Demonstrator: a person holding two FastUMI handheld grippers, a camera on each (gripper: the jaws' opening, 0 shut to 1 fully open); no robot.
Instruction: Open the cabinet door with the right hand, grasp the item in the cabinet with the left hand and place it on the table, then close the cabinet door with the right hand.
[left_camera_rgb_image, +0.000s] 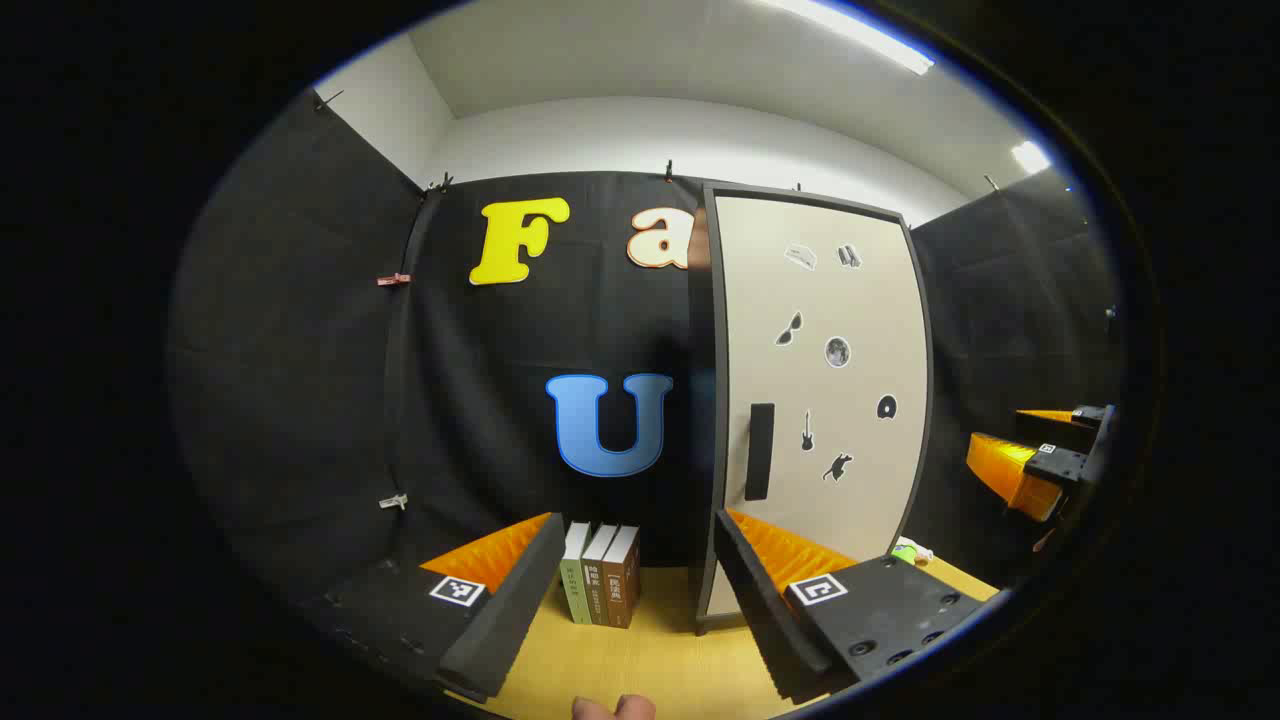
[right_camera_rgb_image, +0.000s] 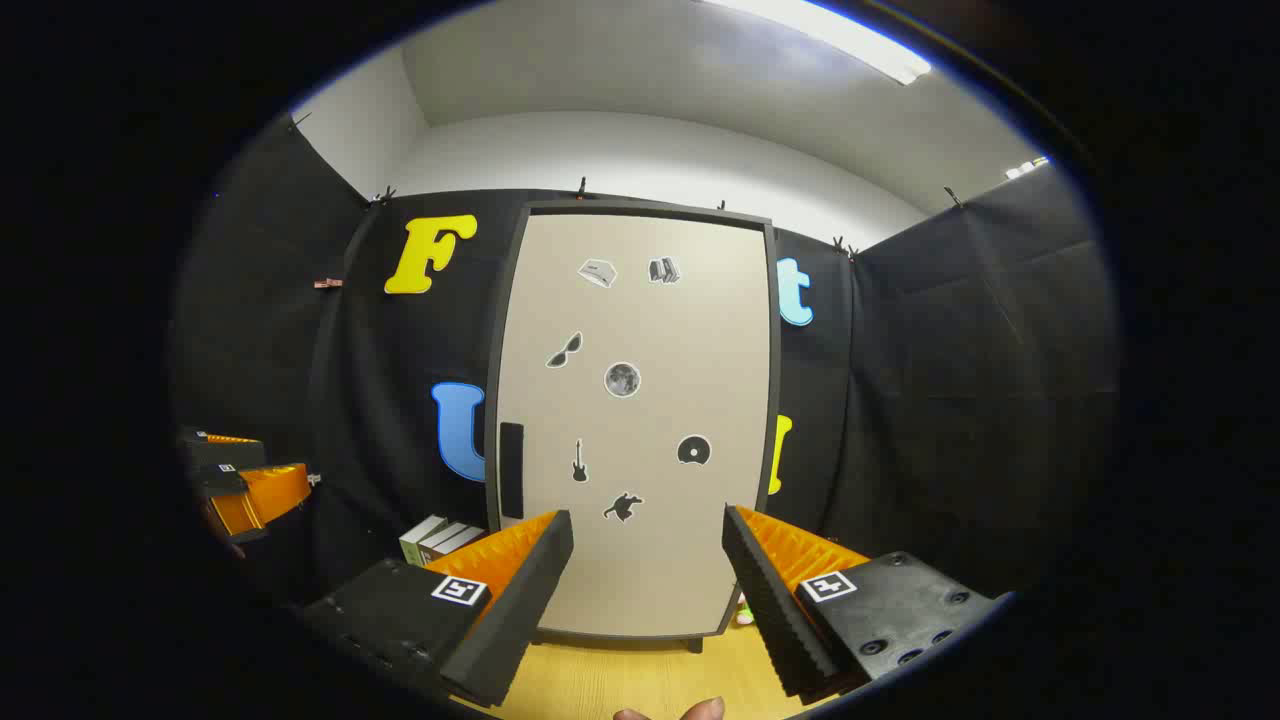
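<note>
- The cabinet door (right_camera_rgb_image: 630, 420) is closed in front of you, a pale panel in a dark frame, standing upright on the wooden worktop (right_camera_rgb_image: 600, 680).
- Its dark vertical handle (right_camera_rgb_image: 511, 470) sits on the door's left edge, low down; small stickers dot the panel.
- The item inside the cabinet is hidden behind the door, so you cannot tell what it is.
- Your right tongs (right_camera_rgb_image: 645, 560) are wide open and hold nothing; they point at the lower door, apart from it.
- Your left tongs (left_camera_rgb_image: 640, 590) are also wide open and empty, aimed at the gap just left of the cabinet.
- Three upright books (left_camera_rgb_image: 601, 573) stand on the worktop beside the cabinet's left side.
- A small green object (left_camera_rgb_image: 905, 551) lies by the cabinet's right foot.
</note>
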